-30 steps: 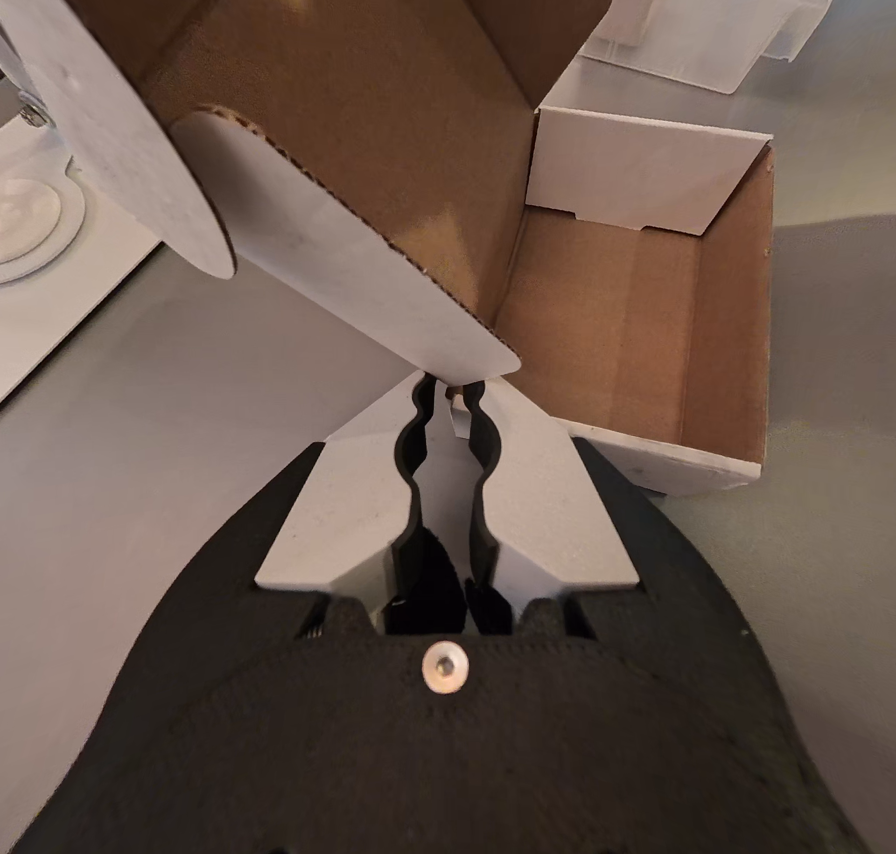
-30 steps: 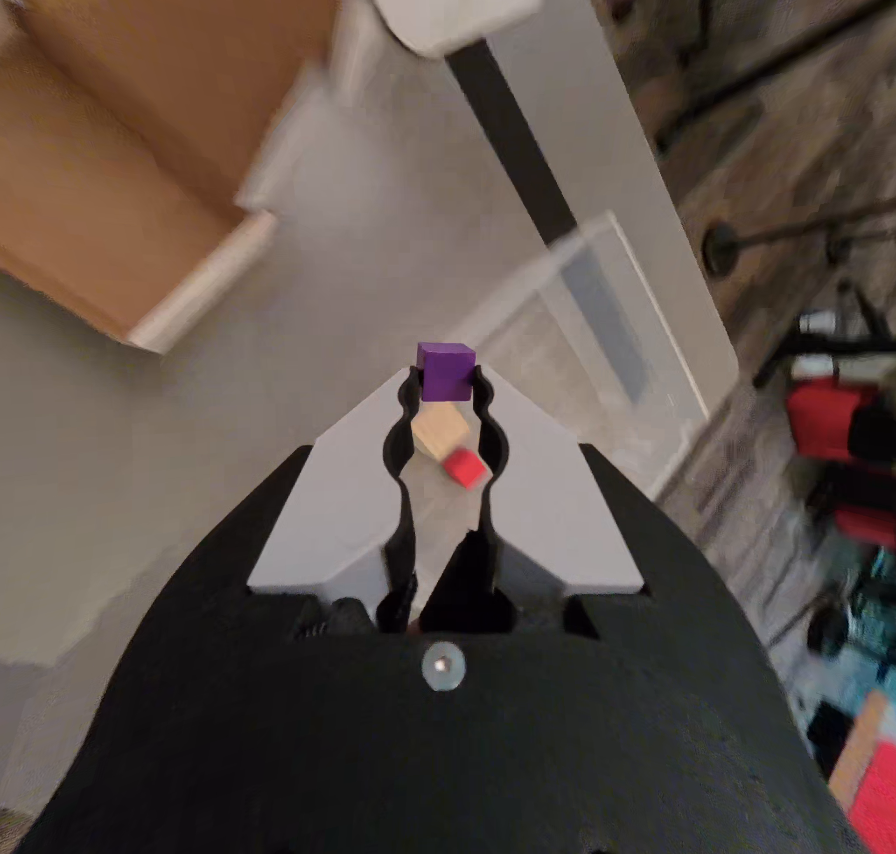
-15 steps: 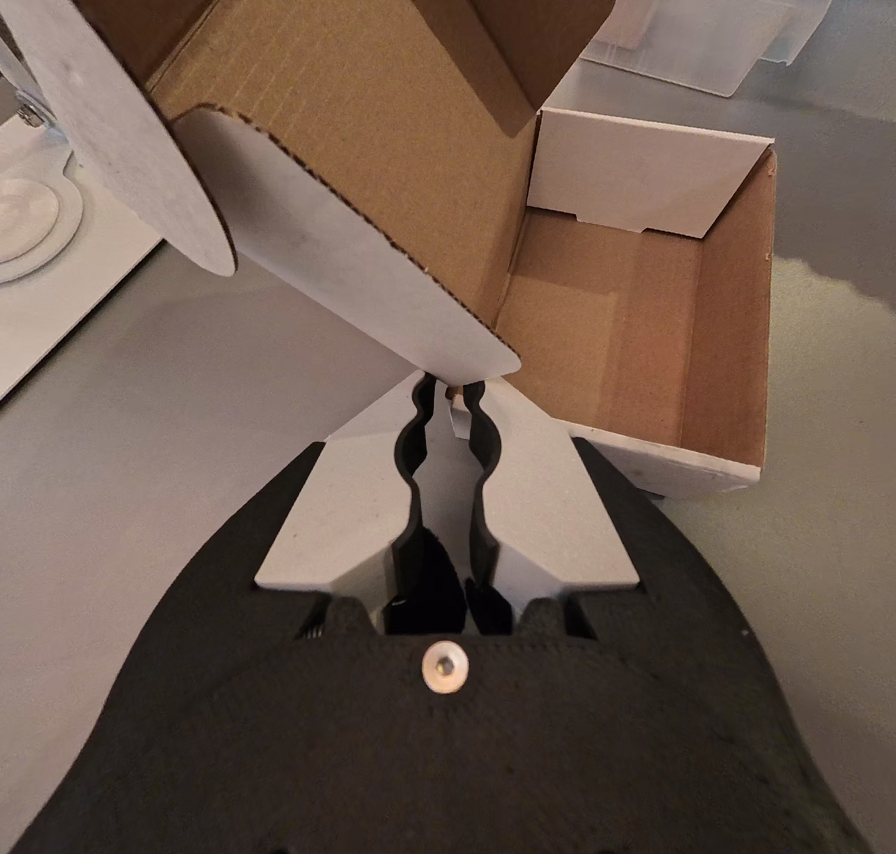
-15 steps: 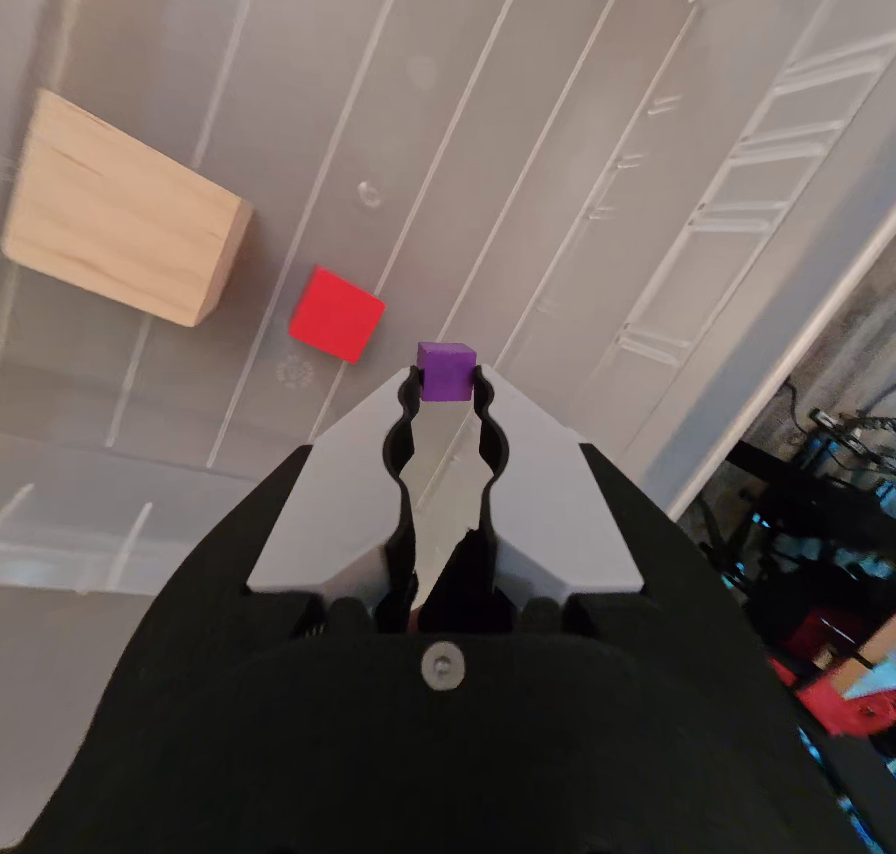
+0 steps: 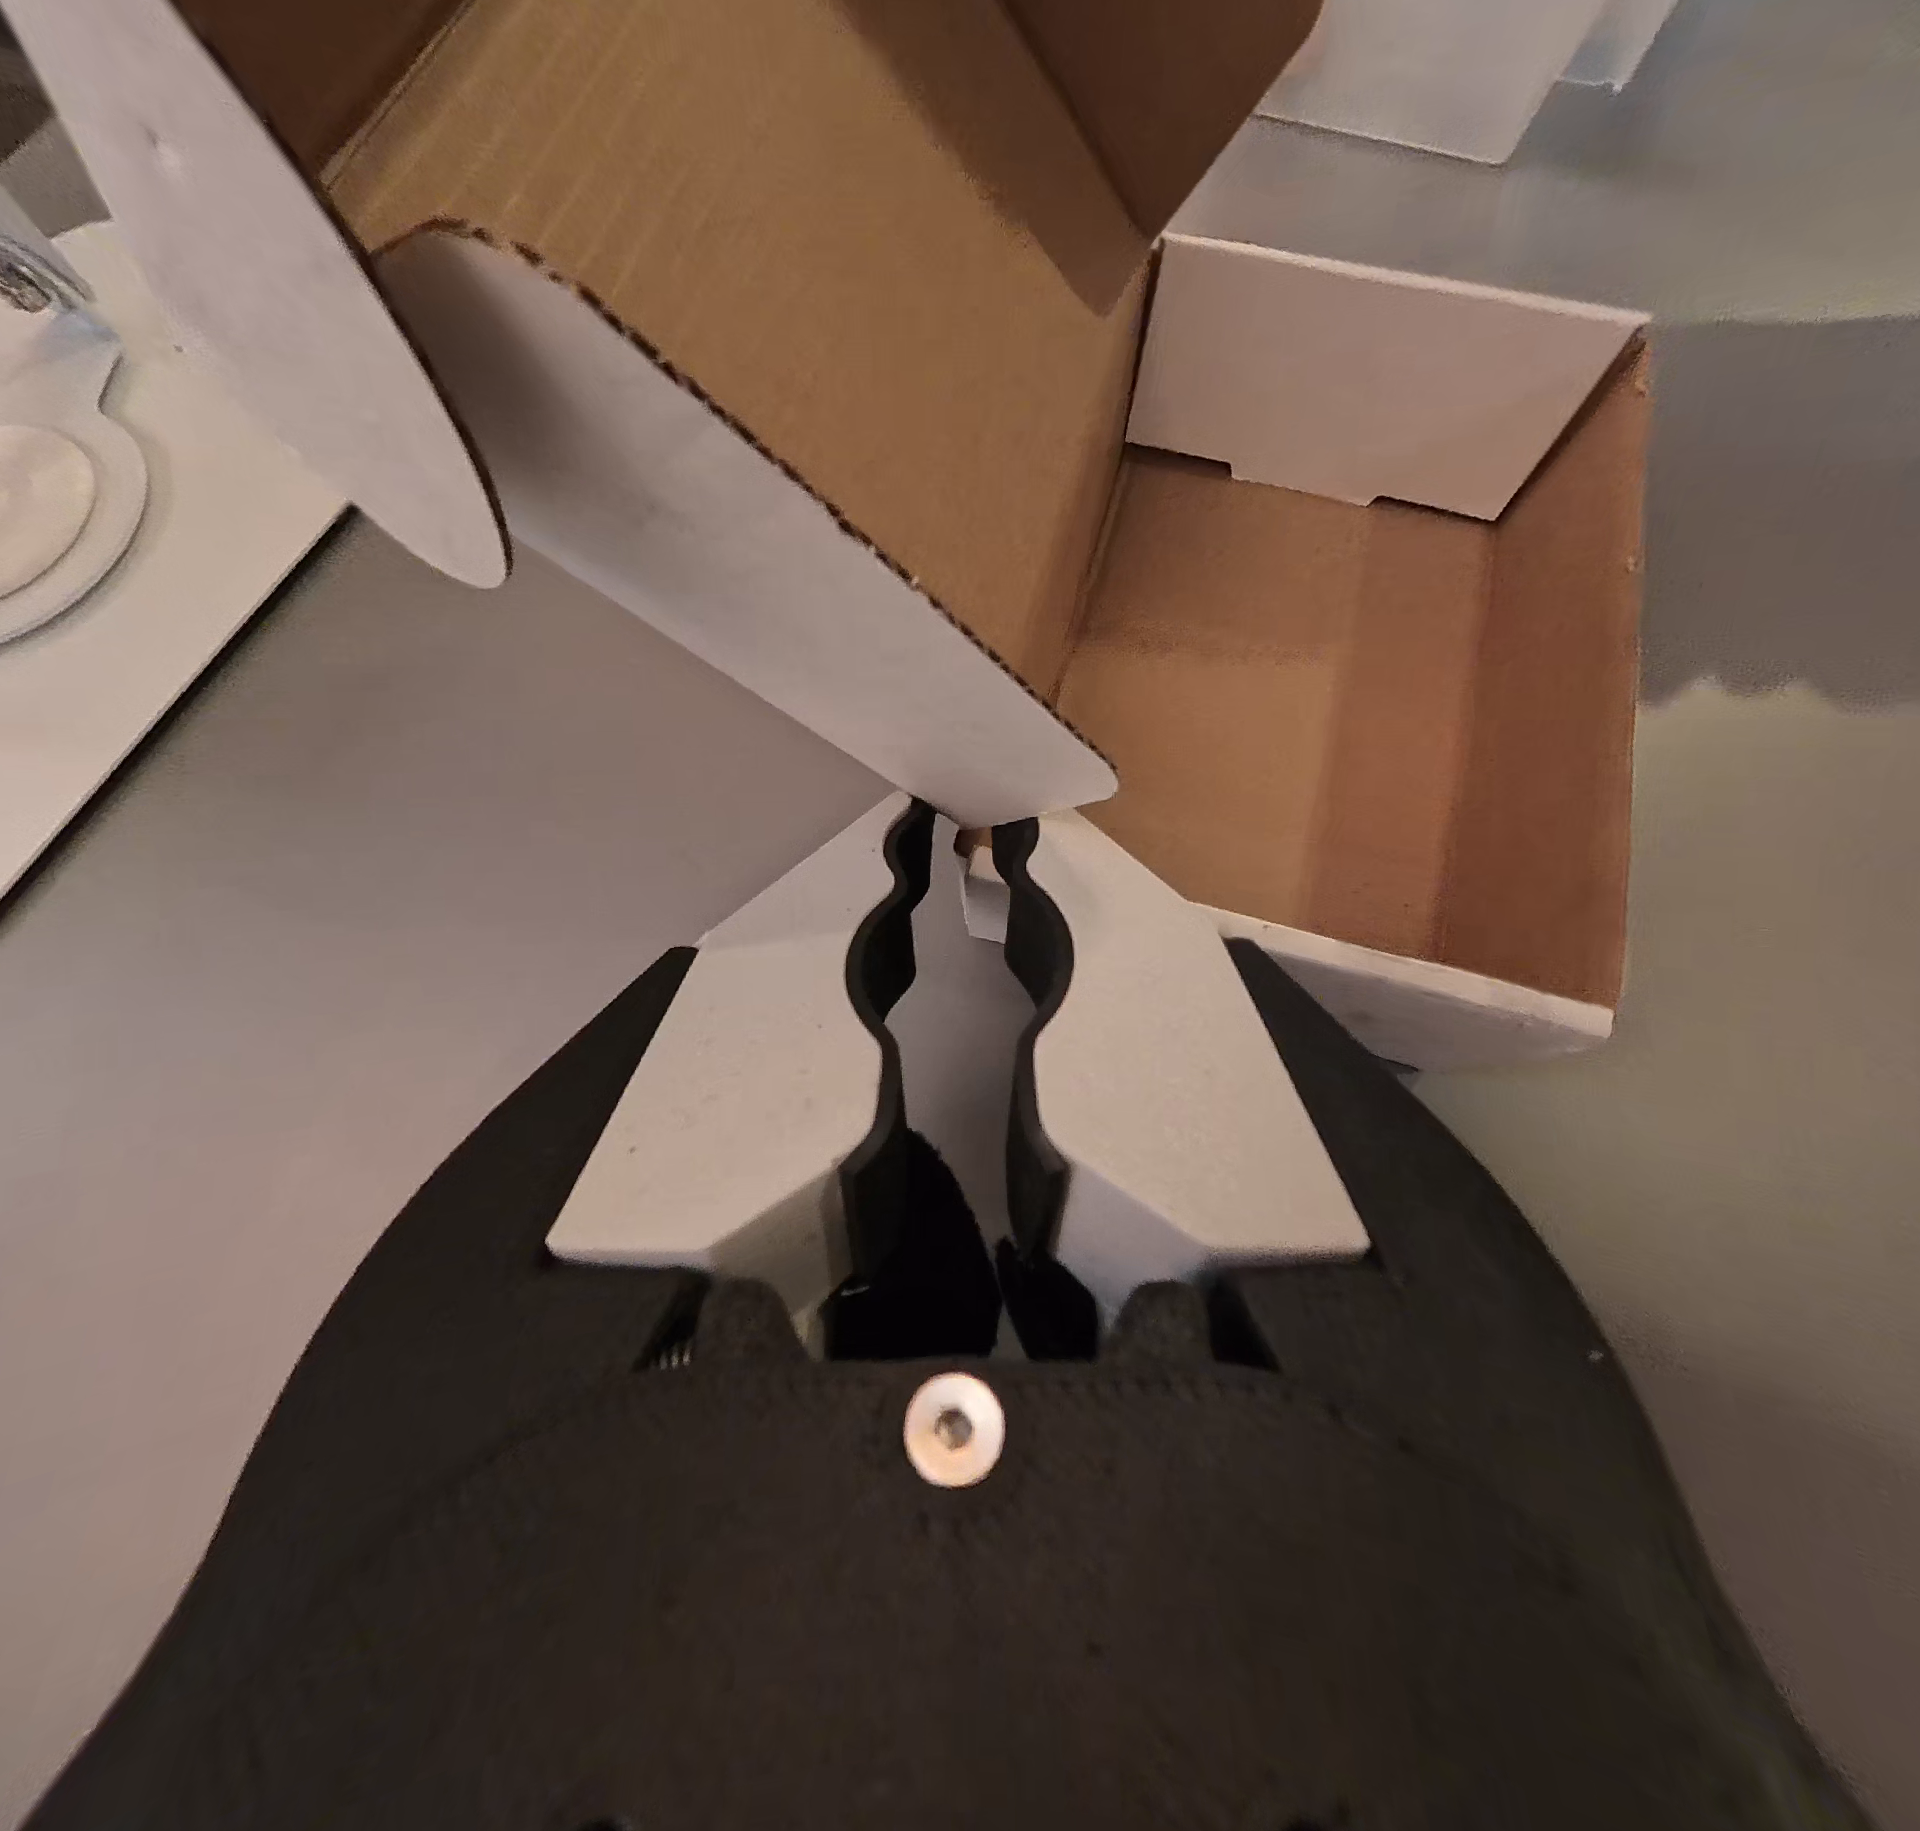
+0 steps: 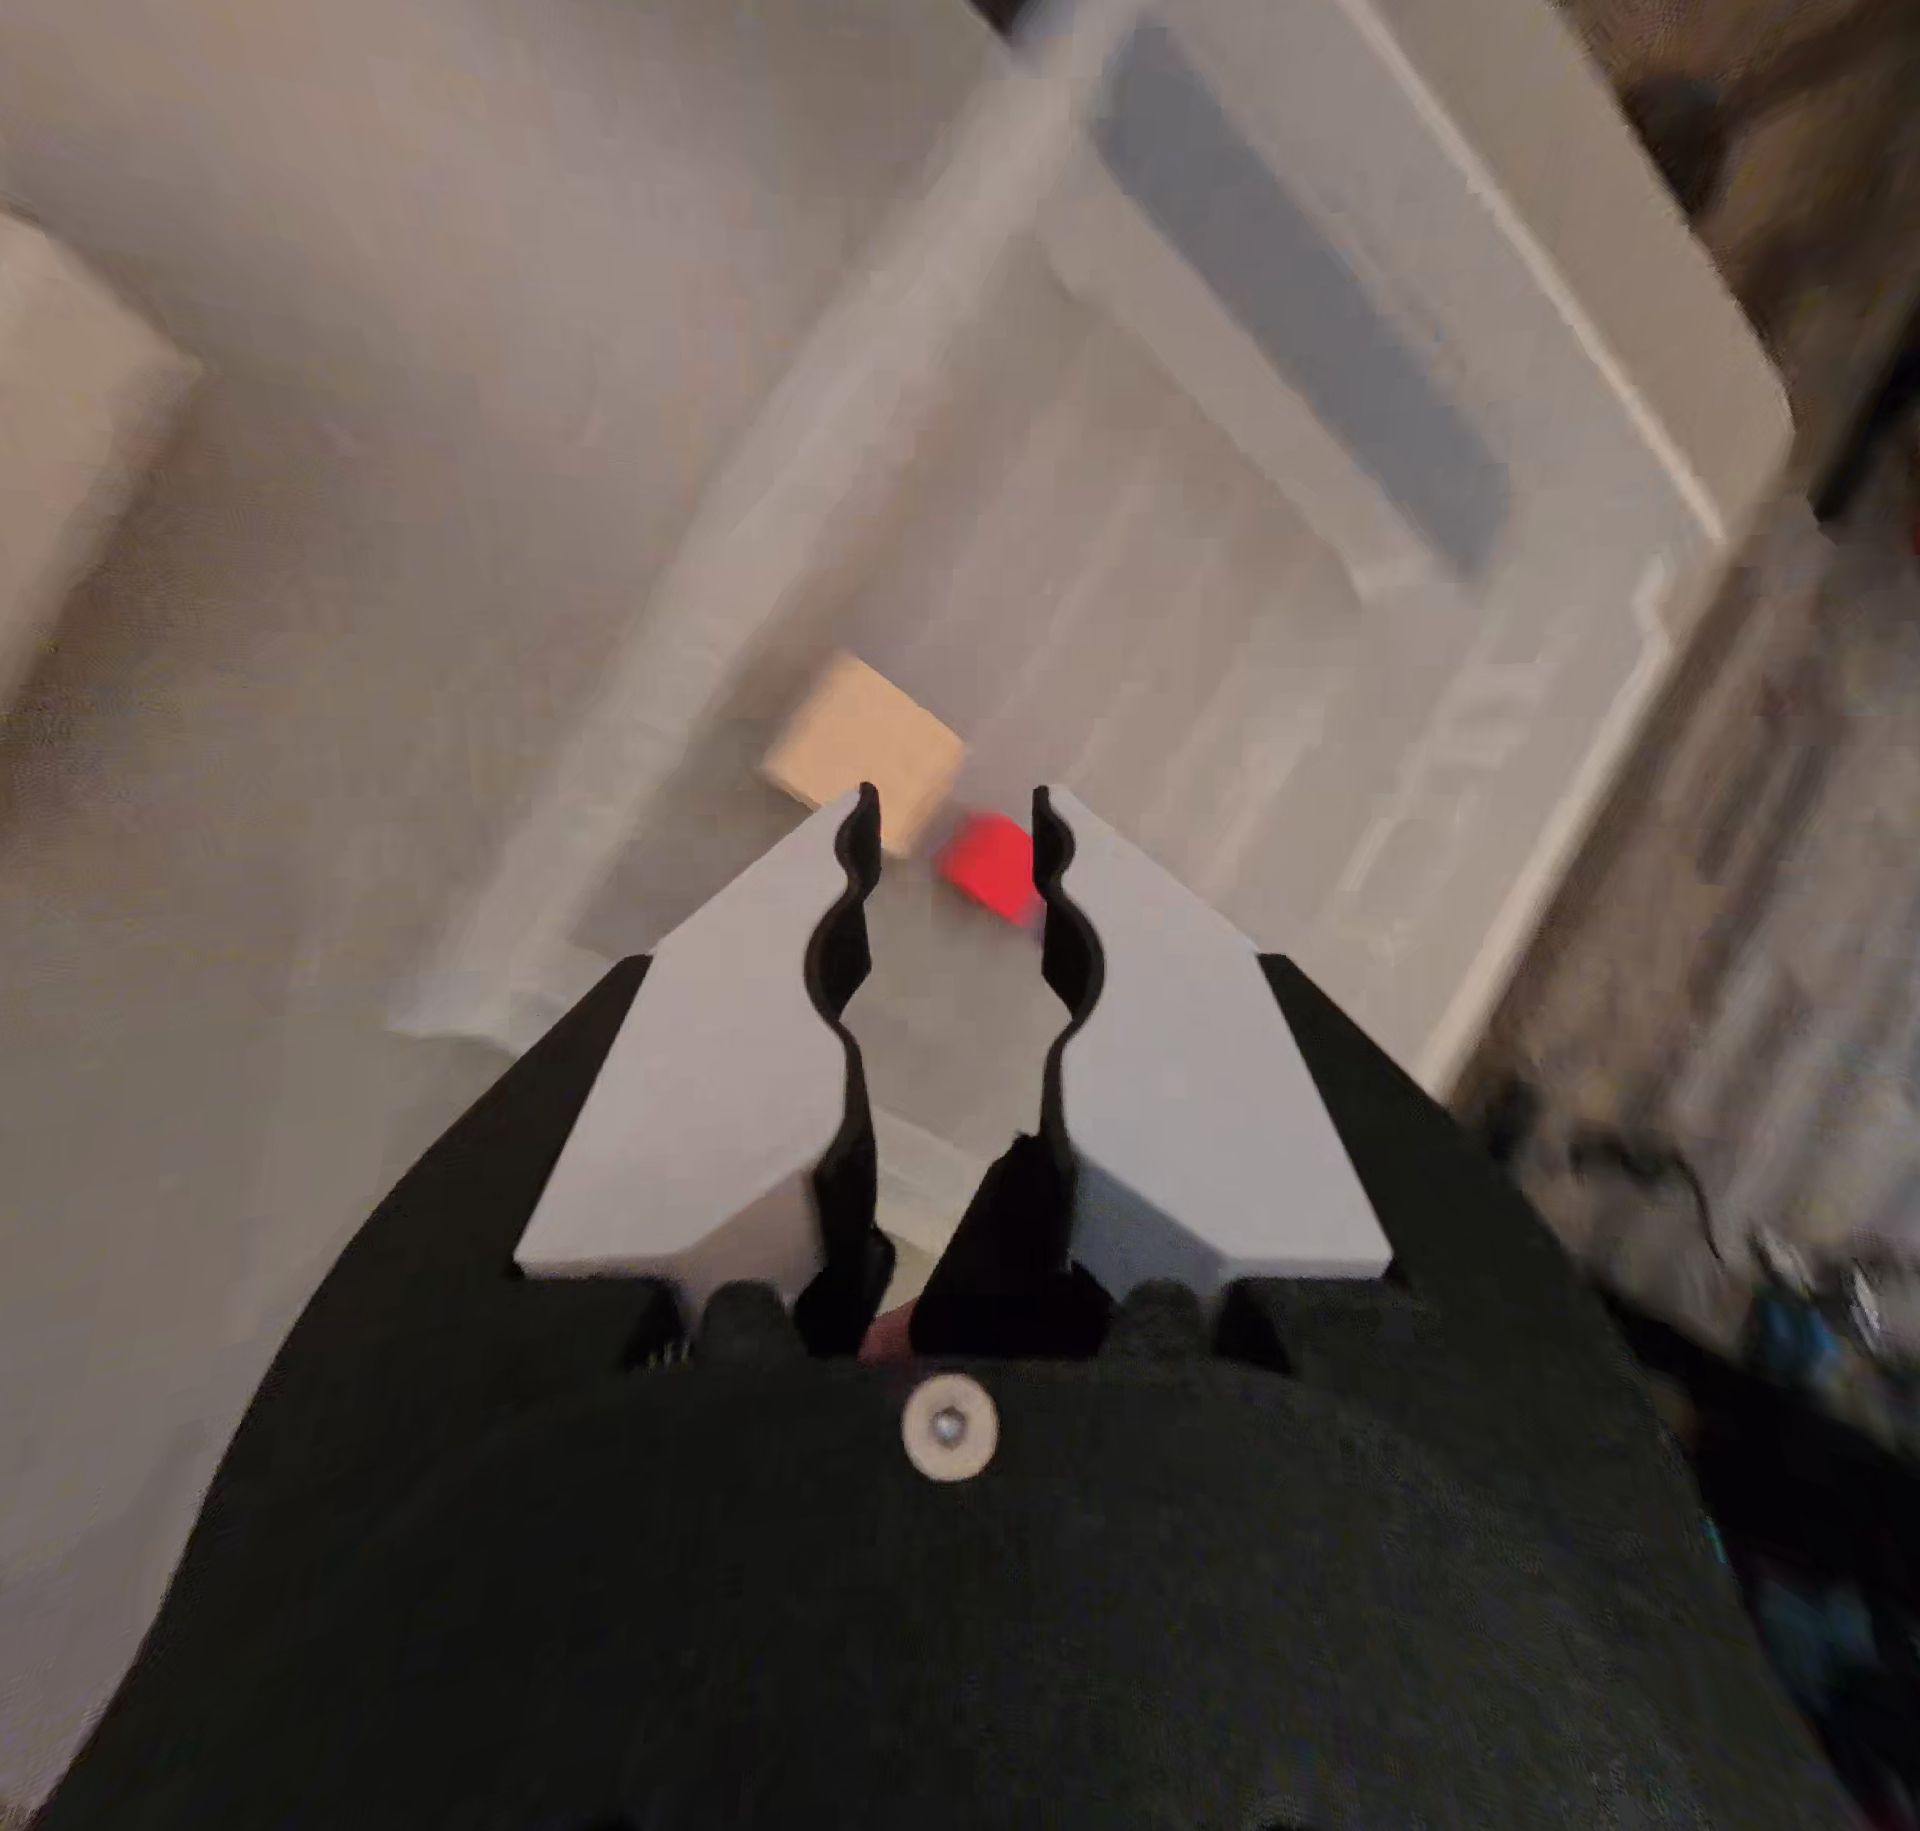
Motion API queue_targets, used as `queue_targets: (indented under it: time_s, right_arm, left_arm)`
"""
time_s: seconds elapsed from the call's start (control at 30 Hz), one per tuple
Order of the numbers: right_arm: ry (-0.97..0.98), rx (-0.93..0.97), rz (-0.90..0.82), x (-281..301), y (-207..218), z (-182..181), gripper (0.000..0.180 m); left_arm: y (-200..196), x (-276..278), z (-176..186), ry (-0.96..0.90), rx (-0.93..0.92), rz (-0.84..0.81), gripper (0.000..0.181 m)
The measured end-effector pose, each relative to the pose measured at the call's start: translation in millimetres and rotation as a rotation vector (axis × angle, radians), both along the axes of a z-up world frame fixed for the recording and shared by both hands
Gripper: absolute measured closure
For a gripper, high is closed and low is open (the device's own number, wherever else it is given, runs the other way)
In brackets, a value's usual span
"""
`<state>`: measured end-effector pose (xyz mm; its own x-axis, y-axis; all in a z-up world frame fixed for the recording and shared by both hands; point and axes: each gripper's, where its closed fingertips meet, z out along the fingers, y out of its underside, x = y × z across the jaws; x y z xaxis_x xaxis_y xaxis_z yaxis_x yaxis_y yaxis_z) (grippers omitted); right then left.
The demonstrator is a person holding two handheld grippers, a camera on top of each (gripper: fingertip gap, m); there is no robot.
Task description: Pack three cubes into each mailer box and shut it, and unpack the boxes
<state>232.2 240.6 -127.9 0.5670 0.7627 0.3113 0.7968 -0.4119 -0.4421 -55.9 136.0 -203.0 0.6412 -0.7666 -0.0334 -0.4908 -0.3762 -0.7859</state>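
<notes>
A white mailer box (image 5: 1538, 638) with a brown inside stands open on the grey table, and I see nothing in it. Its lid (image 5: 779, 275) stands up at the upper left. My left gripper (image 5: 961, 825) is shut on the box's near corner, under the lid's flap. In the blurred right wrist view my right gripper (image 6: 951, 805) is open and empty above a clear plastic bin (image 6: 1351, 431). A wooden cube (image 6: 862, 732) and a red cube (image 6: 987, 872) lie in the bin just beyond the fingertips. I cannot see the purple cube.
The clear bin also shows in the left wrist view (image 5: 1455, 36), behind the box. A white flat object (image 5: 62, 493) lies at the table's left. A white box corner (image 6: 62, 379) is left of the bin. Floor clutter lies beyond the table's right edge.
My right gripper held the purple cube inside the bin; now it is open, without the cube, and pulled back up. The left gripper still holds the box.
</notes>
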Motion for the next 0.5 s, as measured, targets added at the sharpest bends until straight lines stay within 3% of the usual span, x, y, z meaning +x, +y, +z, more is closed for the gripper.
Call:
queue_targets:
  time_s: [0.2,0.37,0.5]
  right_arm:
    - [0.271,-0.089,0.322,-130,-80,-1,0.142]
    - [0.510,-0.083,0.239,-167,-78,-11,0.123]
    - [0.764,-0.227,0.286,-188,-91,-12,0.113]
  left_arm:
    - [-14,-6,0,0.008,-0.012,-0.090,0.170]
    - [-21,-2,10,-0.039,0.028,-0.135,0.156]
    - [-19,0,21,-0.124,0.032,-0.130,0.140]
